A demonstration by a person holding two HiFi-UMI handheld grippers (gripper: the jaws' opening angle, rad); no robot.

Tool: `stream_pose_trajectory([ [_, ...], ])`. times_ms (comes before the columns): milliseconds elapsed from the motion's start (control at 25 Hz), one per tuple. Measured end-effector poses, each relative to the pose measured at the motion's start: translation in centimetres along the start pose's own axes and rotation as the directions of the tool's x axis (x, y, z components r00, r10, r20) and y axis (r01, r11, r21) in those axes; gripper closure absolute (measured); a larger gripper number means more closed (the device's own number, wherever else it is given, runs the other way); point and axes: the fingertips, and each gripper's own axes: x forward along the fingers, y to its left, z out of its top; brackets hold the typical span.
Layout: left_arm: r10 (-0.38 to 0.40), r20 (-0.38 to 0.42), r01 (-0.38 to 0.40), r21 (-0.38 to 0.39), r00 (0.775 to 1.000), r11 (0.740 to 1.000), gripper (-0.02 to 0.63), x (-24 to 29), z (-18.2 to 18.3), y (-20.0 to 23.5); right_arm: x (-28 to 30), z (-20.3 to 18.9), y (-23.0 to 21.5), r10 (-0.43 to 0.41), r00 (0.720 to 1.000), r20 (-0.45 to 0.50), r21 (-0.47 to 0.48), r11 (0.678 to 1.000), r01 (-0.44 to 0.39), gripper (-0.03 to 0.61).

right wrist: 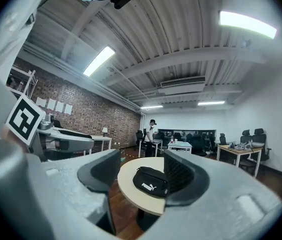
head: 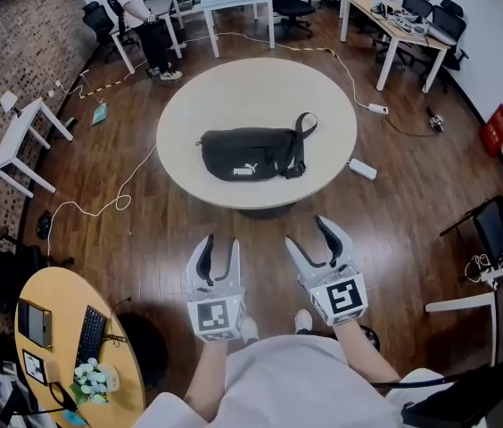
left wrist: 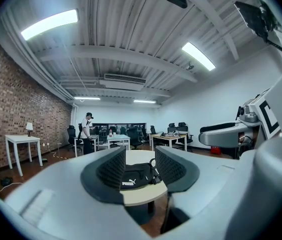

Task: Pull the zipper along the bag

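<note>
Brown wooden floor [head: 412, 230] surrounds a round beige table [head: 234, 87]. A black fabric waist bag [head: 247, 154] lies towards its near edge, ringed by bare tabletop. Left gripper [head: 219, 250] and right gripper [head: 307, 230] hover over the floor short of the table, jaws apart and empty.

Open floor [head: 260, 230] leads to the round table [head: 323, 96], bare around the bag [head: 247, 154]

bag [head: 251, 153]: black waist bag, white logo (facing near side), lying flat
place: middle of round counter [head: 202, 98]
strap [head: 301, 135]: looped at right end
</note>
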Motion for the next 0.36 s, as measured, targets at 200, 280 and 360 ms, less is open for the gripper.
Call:
stream_pose_trajectory([
  [200, 0.002, -0.004, -0.003, -0.018, 1.000, 1.000, 0.411, -0.5, -0.1, 0.8, 0.0, 0.1, 0.6, 0.000, 1.000, -0.013, 0.000, 1.000, 0.000, 0.327],
  [280, 0.004, -0.002, -0.004, -0.020, 1.000, 1.000, 0.411, -0.7, 0.0, 1.0, 0.1, 0.1, 0.8, 0.004, 1.000, -0.010, -0.001, 1.000, -0.004, 0.327],
  [360, 0.007, -0.001, -0.007, -0.022, 1.000, 1.000, 0.411, -0.9, 0.1, 1.3, 0.2, 0.2, 1.1, 0.008, 1.000, -0.007, -0.002, 1.000, -0.009, 0.327],
])
